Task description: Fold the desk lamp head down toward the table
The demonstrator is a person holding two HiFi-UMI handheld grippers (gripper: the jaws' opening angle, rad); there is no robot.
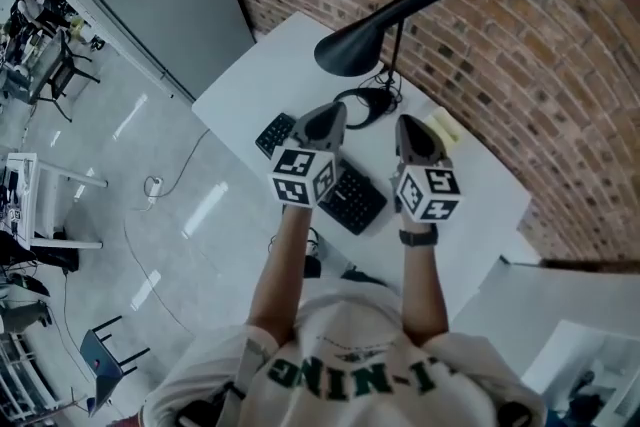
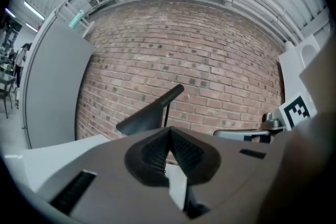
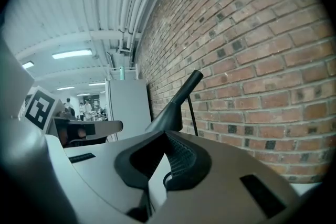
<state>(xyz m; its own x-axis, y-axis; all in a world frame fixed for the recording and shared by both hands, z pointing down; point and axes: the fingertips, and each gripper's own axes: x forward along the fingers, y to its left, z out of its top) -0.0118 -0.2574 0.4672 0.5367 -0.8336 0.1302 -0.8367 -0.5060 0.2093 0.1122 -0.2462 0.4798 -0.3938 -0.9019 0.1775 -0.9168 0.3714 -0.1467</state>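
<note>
The black desk lamp point(image 1: 356, 46) stands at the far side of the white table point(image 1: 262, 80), its shade sloping downward. Over the table's middle, the left gripper point(image 1: 325, 120) and right gripper point(image 1: 414, 131) hover, jaws together, holding nothing

Office workspace, brick wall point(image 1: 500, 35), white desk point(image 1: 265, 80), keyboard point(image 1: 356, 203), strip lights point(image 3: 72, 53)
</note>
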